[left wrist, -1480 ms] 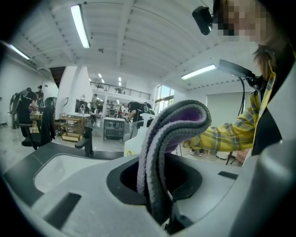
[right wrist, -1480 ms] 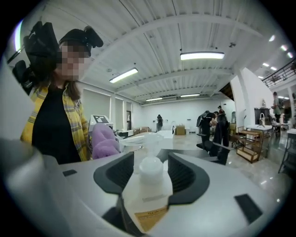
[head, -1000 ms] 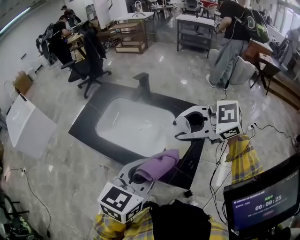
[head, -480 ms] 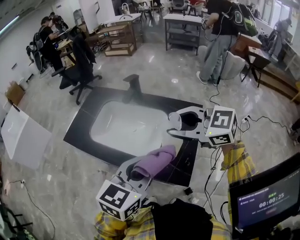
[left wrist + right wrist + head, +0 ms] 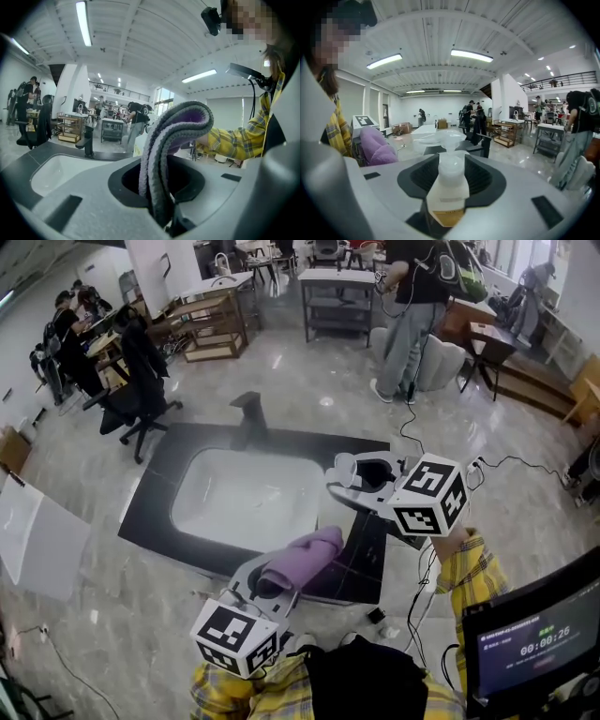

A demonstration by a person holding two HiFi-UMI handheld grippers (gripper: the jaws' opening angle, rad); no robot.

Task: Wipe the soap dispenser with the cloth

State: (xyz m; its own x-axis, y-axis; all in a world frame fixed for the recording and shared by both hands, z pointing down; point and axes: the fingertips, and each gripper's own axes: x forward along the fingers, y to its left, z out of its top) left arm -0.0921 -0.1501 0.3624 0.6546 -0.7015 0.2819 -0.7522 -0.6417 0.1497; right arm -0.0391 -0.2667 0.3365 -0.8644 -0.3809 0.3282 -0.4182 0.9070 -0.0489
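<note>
The soap dispenser (image 5: 449,187), a pale bottle with a white pump head and an amber band low on its label, stands between the jaws of my right gripper (image 5: 450,197), which is shut on it. In the head view the right gripper (image 5: 361,476) hovers over the black counter's right end, and the dispenser's pump (image 5: 343,468) pokes out to the left. My left gripper (image 5: 279,579) sits lower, near my body, shut on a folded purple cloth (image 5: 302,561). The cloth (image 5: 171,140) arches up out of the left gripper (image 5: 159,192). Cloth and dispenser are apart.
A white sink (image 5: 246,498) is set in a black slab (image 5: 155,498) on the floor, with a dark faucet (image 5: 249,413) behind it. A monitor (image 5: 534,643) stands at bottom right, with cables beside it. A person (image 5: 412,306), chairs and shelving stand farther back.
My right gripper has rolled and swung a little left with the dispenser, so its marker cube faces differently. The left gripper and cloth have held still.
</note>
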